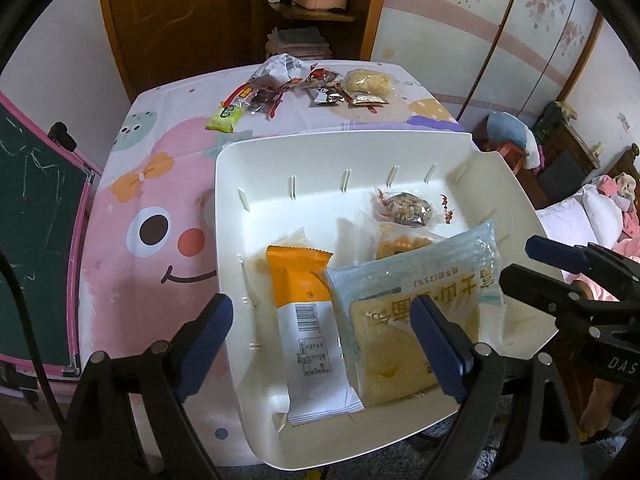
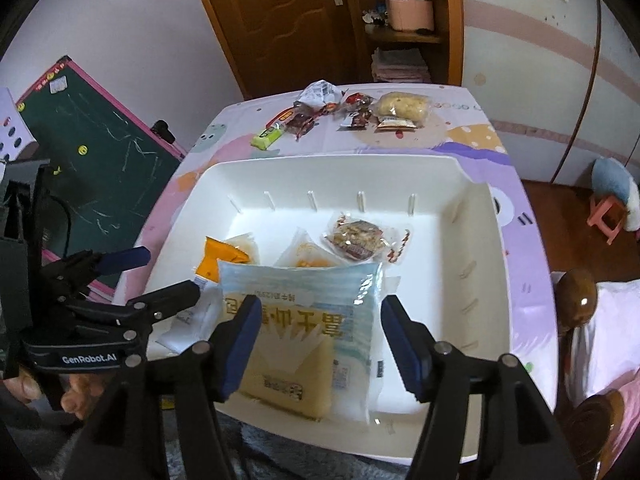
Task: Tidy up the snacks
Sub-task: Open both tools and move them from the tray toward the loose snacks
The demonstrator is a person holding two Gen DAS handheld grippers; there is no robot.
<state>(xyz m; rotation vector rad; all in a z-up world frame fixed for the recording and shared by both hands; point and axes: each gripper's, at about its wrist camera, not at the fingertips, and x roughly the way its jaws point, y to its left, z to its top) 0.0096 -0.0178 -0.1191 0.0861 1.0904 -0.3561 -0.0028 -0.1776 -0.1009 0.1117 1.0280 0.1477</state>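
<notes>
White bin (image 2: pixel 480 248) holding snacks, barcode on orange packet (image 1: pixel 304 304) only left-wrist-visible, both grippers open

A green chalkboard (image 2: pixel 100 160) (scrawled with chalk) leans beside the cartoon-print surface (image 1: pixel 160 208); behind stand a wooden door (image 2: pixel 280 20) and pink basket (image 2: pixel 410 12).

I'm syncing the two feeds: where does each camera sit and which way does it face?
Left wrist: on the left gripper, looking down into the white plastic bin; right gripper at right edge.
Right wrist: on the right gripper, over the pale blue bread packet; left gripper and fingers lower left.
Shared: bin, packet, loose snack pile.
</notes>
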